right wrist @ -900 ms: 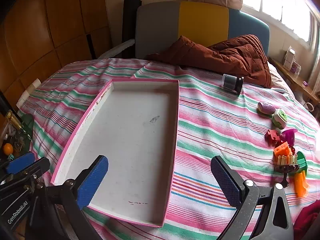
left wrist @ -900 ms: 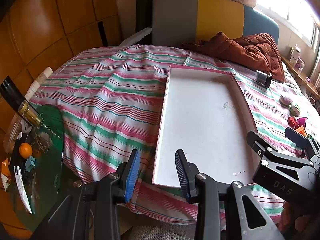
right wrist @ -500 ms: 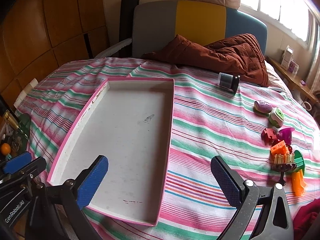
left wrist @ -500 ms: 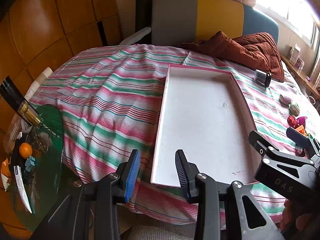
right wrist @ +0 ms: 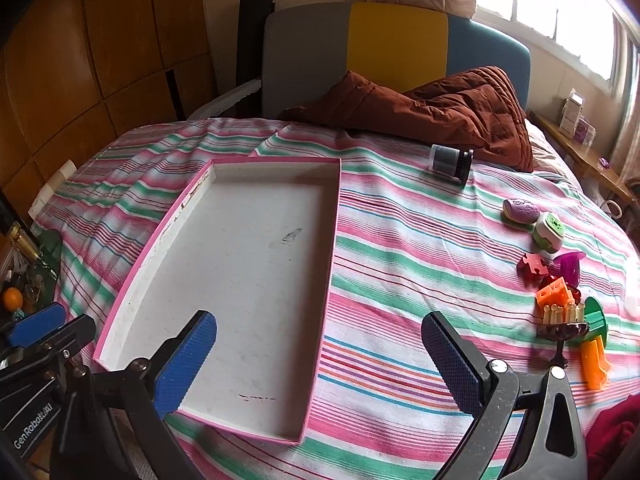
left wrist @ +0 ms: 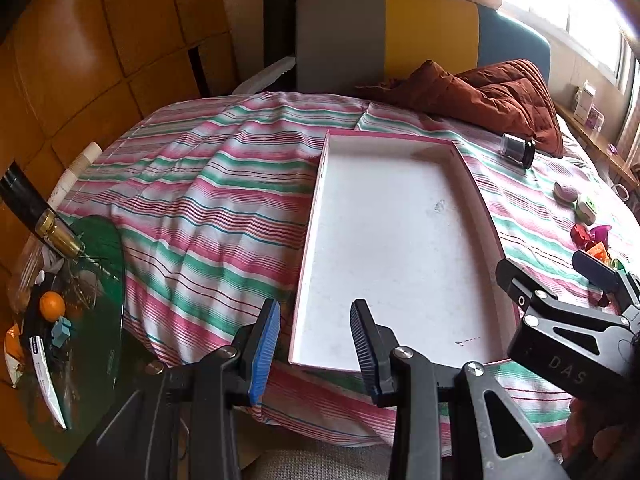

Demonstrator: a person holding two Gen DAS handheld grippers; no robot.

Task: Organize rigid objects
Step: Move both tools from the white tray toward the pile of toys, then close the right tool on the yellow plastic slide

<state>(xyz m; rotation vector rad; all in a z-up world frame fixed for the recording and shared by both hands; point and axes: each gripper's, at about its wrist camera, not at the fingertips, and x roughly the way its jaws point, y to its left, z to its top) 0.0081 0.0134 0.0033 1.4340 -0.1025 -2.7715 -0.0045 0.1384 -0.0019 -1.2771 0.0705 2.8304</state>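
A white tray with a pink rim point(right wrist: 334, 240) lies empty on the striped bedspread; it also shows in the left wrist view point(left wrist: 486, 208). Small rigid toys lie to its right: a dark jar point(right wrist: 450, 160) on its side, a purple oval piece point(right wrist: 520, 210), a green-white piece point(right wrist: 548, 232), a red puzzle piece point(right wrist: 532, 266) and a cluster of orange, green and magenta pieces point(right wrist: 572, 308). My left gripper point(left wrist: 314, 350) is open and empty above the tray's near left corner. My right gripper point(right wrist: 318, 362) is wide open and empty above the tray's near right edge.
A brown quilt point(right wrist: 440, 108) is bunched at the back against a grey, yellow and blue headboard point(right wrist: 396, 40). A green glass side table point(left wrist: 80, 304) with clutter and an orange stands at the left. A shelf point(right wrist: 580, 152) runs under the window.
Both grippers have drawn back a little from the tray, which looks slightly farther away. Both stay open and empty.
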